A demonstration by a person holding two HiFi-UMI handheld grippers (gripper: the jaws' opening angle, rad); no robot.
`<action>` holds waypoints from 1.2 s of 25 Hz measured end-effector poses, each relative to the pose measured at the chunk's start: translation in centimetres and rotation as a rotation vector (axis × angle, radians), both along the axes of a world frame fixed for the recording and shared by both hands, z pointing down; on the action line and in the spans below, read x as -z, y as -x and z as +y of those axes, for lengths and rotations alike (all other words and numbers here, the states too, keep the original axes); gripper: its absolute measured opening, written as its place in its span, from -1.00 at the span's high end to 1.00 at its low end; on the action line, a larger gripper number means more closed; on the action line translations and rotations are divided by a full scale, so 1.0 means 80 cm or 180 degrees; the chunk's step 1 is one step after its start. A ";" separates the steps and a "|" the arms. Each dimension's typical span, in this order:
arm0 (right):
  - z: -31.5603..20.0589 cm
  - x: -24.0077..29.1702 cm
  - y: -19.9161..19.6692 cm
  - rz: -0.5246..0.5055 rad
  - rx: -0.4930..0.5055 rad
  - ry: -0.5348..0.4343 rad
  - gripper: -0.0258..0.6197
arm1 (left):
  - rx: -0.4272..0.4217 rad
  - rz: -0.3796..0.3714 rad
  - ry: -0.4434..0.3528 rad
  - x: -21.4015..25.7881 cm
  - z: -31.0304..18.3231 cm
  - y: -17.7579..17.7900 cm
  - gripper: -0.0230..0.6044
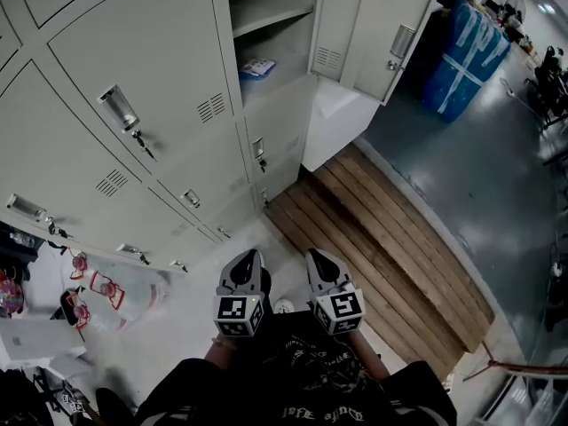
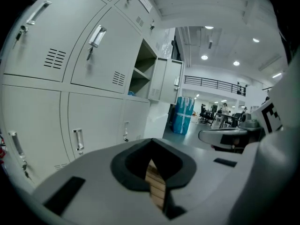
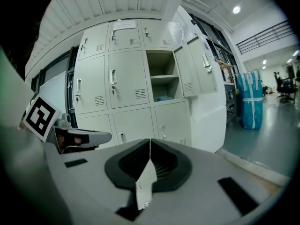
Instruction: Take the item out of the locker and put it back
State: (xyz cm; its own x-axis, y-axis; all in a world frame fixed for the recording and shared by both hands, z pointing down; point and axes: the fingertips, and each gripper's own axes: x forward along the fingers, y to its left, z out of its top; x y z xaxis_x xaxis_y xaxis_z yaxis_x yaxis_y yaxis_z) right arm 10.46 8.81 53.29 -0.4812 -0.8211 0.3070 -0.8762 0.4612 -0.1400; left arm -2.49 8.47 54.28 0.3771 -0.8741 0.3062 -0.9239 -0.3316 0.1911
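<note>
The grey locker bank fills the upper left of the head view. One compartment stands open, its door swung out to the right. A small blue-and-white item lies on the lower shelf inside; it also shows as the item in the right gripper view and as a blue speck, the item, in the left gripper view. My left gripper and right gripper hang side by side close to my body, well short of the lockers. Both are shut with nothing between the jaws, the left gripper and the right gripper pointing toward the lockers.
A wooden slatted platform runs along the floor right of the lockers. A blue wrapped stack stands at the upper right. Clear bottles with red labels lie on the floor at lower left. The other locker doors are closed.
</note>
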 end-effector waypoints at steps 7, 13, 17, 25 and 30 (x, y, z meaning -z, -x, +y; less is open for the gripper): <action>-0.067 0.001 0.001 -0.0007 -0.0161 0.0016 0.90 | -0.0140 -0.0046 -0.0125 0.012 -0.077 0.003 0.91; -0.143 0.010 0.029 -0.0007 -0.0163 -0.0027 0.90 | -0.0263 -0.0063 -0.0154 0.019 -0.160 0.016 0.91; -0.193 0.018 0.042 0.0012 -0.0227 -0.0059 0.90 | -0.0343 -0.0089 -0.0172 0.025 -0.216 0.023 0.91; -0.274 0.026 0.062 0.0021 -0.0412 -0.0091 0.90 | -0.0683 -0.0052 -0.0192 0.038 -0.292 0.016 0.91; -0.317 0.044 0.065 -0.0015 -0.0499 -0.0217 0.90 | -0.0756 0.0040 -0.0189 0.049 -0.320 0.013 0.91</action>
State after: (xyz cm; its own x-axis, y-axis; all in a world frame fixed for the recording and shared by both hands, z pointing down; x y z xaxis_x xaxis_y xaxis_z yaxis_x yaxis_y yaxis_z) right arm 5.25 -16.51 49.81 -0.3469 -0.9050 0.2461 -0.9375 0.3275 -0.1173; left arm -3.57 -17.10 50.33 0.5776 -0.7768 0.2509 -0.8163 -0.5501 0.1759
